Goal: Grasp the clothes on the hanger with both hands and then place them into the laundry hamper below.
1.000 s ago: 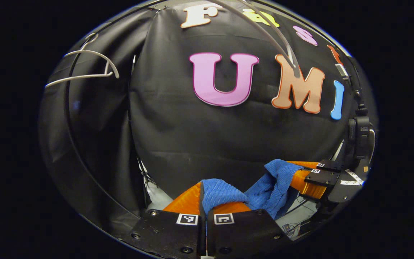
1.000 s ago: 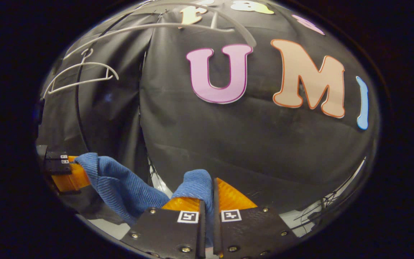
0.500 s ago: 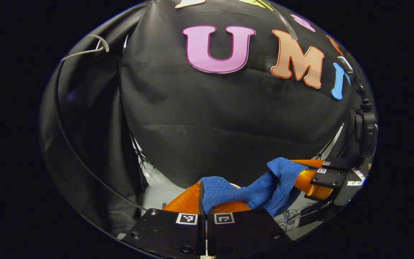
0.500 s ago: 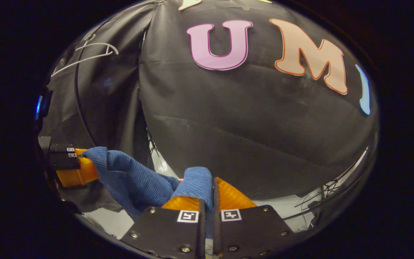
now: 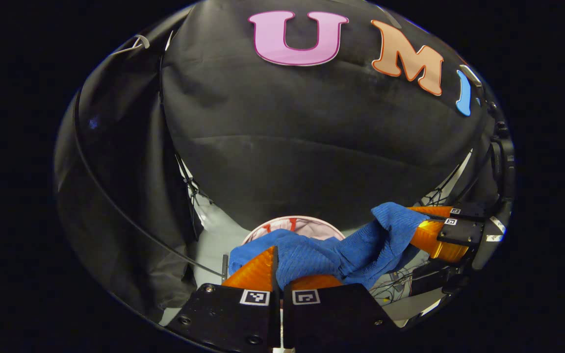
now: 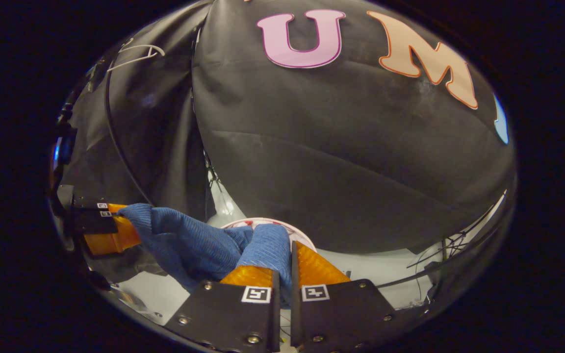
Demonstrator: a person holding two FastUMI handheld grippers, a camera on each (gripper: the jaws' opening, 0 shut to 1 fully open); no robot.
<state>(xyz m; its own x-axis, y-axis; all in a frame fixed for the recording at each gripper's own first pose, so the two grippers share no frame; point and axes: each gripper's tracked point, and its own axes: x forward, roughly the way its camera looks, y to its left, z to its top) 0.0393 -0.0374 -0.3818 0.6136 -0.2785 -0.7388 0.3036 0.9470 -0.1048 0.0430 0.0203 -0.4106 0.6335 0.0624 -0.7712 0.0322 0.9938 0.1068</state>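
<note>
Left gripper (image 5: pixel 278 264) and right gripper (image 6: pixel 290 264) each pinch the blue cloth (image 5: pixel 341 252), which sags between them. Just past it sits the hamper (image 5: pixel 307 224); its contents can't be made out. Farther off a white hanger (image 6: pixel 135 53) hangs bare.

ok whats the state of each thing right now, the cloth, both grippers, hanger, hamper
blue cloth: off the hanger, slung between both grippers, above the hamper
left gripper: shut on the cloth
right gripper: shut on the cloth
hanger: bare, hanging up high
hamper: on the floor below, rim partly hidden by the cloth
</note>
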